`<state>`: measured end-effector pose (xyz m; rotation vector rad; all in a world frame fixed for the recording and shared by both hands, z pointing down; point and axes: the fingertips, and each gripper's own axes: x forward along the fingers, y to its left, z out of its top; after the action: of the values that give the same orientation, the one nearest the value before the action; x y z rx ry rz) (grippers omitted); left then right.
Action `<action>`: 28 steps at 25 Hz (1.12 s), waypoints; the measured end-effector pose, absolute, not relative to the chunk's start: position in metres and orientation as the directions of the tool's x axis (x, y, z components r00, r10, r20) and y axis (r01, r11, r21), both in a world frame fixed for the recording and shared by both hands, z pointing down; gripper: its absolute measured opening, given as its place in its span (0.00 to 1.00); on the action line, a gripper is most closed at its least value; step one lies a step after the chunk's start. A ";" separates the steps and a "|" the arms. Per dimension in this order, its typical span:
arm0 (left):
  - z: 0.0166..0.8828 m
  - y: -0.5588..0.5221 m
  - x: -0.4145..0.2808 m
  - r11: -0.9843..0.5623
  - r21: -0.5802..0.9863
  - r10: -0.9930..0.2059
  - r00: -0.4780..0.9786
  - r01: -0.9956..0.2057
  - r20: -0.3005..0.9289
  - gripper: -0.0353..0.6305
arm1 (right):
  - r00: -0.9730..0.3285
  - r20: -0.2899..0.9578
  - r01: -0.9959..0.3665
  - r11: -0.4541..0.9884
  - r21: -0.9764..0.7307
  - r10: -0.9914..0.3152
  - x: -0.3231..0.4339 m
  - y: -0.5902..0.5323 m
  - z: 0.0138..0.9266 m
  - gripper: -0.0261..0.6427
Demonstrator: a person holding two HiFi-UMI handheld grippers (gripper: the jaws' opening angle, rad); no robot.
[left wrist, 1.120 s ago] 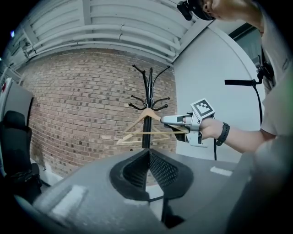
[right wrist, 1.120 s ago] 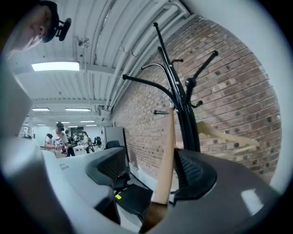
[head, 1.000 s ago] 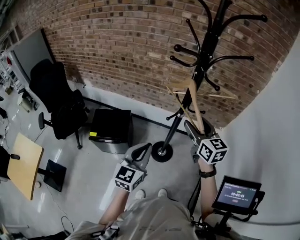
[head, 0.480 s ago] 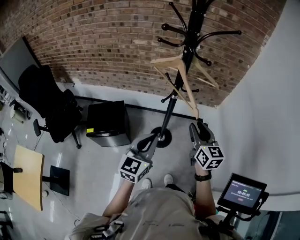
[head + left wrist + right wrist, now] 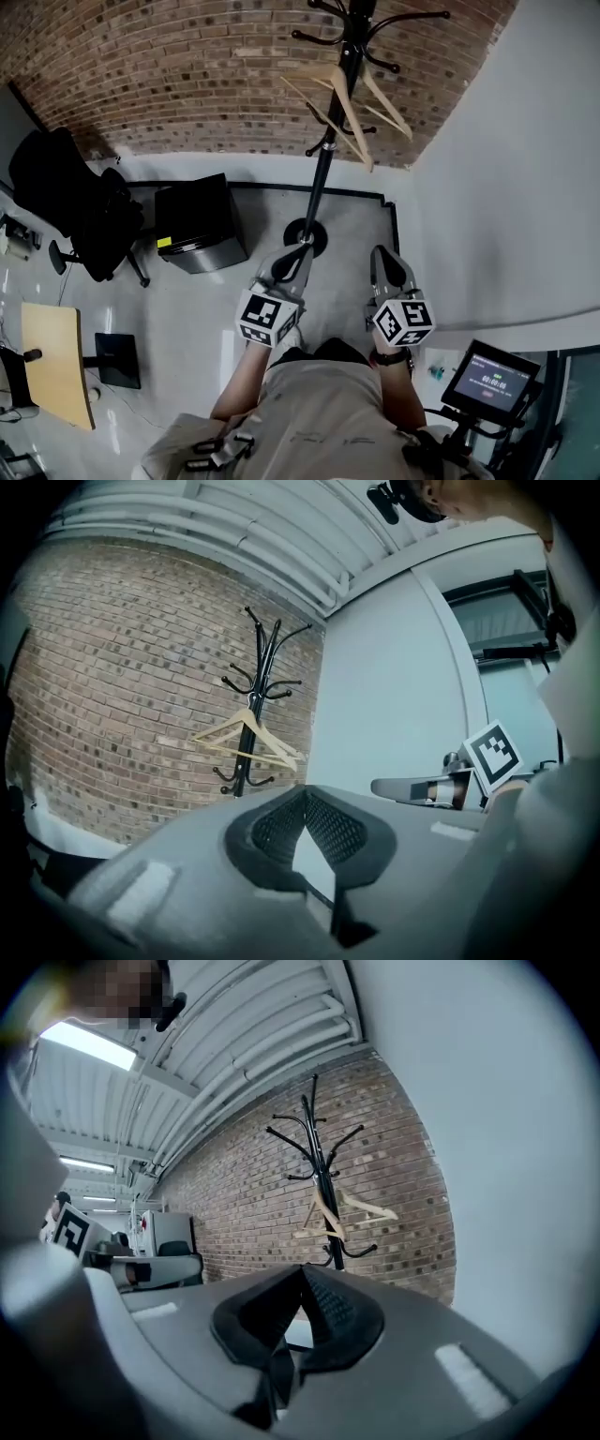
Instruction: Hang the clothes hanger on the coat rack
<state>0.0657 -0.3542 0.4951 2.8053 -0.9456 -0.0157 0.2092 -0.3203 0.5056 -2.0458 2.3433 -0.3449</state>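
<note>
The wooden clothes hanger (image 5: 354, 127) hangs tilted on a lower hook of the black coat rack (image 5: 323, 159) against the brick wall. It also shows far ahead in the left gripper view, hanger (image 5: 246, 745) on rack (image 5: 255, 714), and in the right gripper view, hanger (image 5: 342, 1213) on rack (image 5: 323, 1194). My left gripper (image 5: 298, 255) is held low near the rack's round base, shut and empty. My right gripper (image 5: 382, 255) is beside it, well back from the hanger, shut with nothing between its jaws. Both point level toward the rack, as the left gripper (image 5: 306, 794) and right gripper (image 5: 302, 1274) views show.
A black cabinet (image 5: 197, 234) stands left of the rack's base (image 5: 306, 234). A black office chair (image 5: 70, 202) and a wooden table (image 5: 54, 361) are further left. A white wall (image 5: 506, 187) runs along the right, with a small screen (image 5: 489, 380) on a stand near my right arm.
My right gripper has drawn back and down from the hanger's lower end and its jaws have closed. The left gripper also pulled back. The hanger stays on the rack.
</note>
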 end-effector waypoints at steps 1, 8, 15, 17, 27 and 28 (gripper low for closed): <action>0.492 -0.343 0.062 -0.783 0.177 -0.600 0.799 -0.597 0.040 0.05 | -0.147 0.131 -0.979 0.126 -0.162 -0.980 0.203 -0.309 0.500 0.05; 0.463 -0.269 0.040 -0.778 0.150 -0.619 0.785 -0.610 -0.015 0.05 | -0.212 0.058 -0.975 0.208 -0.079 -0.975 0.154 -0.233 0.465 0.05; 0.489 -0.148 0.042 -0.746 0.151 -0.652 0.758 -0.648 0.030 0.05 | -0.157 0.043 -0.988 0.156 -0.020 -0.987 0.149 -0.082 0.482 0.05; 0.513 -0.107 0.048 -0.752 0.166 -0.634 0.769 -0.639 0.087 0.05 | -0.090 0.094 -0.994 0.084 -0.066 -0.991 0.171 -0.050 0.502 0.05; 0.478 -0.049 -0.001 -0.706 0.099 -0.691 0.713 -0.701 0.122 0.05 | -0.139 0.096 -0.988 0.131 -0.081 -0.986 0.150 0.011 0.475 0.05; 0.468 -0.045 0.006 -0.727 0.081 -0.674 0.731 -0.682 0.106 0.05 | -0.143 0.095 -0.988 0.136 -0.072 -0.985 0.146 0.013 0.469 0.05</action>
<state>0.0058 -0.0447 0.4678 2.8154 -1.1064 0.1045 0.1462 0.0130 0.4694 -2.0724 2.3863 -0.1856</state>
